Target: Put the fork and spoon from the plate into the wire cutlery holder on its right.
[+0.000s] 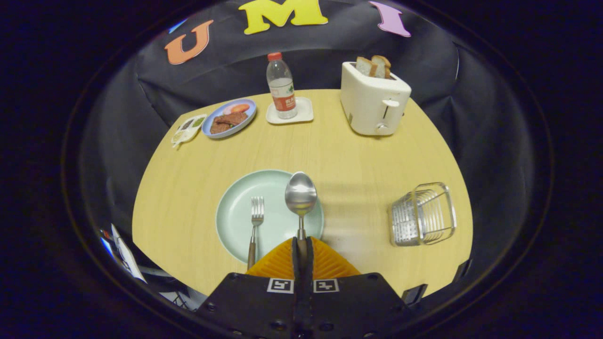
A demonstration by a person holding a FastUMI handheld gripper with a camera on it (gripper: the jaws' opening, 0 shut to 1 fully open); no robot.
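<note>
— What is your hand-held gripper (301,245) doing?

— I hold it level, pointing straight ahead over the near edge of the tabletop (358,155). Its two orange fingers (278,261) are pressed together on the handle of the spoon (300,197), whose bowl sticks out forward above the green plate (235,207).

— And the fork?

— The fork (255,226) lies on the plate just left of my fingers, tines pointing away, handle over the near rim.

— Where is the holder?

— The wire cutlery holder (423,214) stands on the tabletop right of the plate, apart from it. On the far side are a toaster (372,101), a bottle (281,84) and a blue plate (229,117) of food.
</note>
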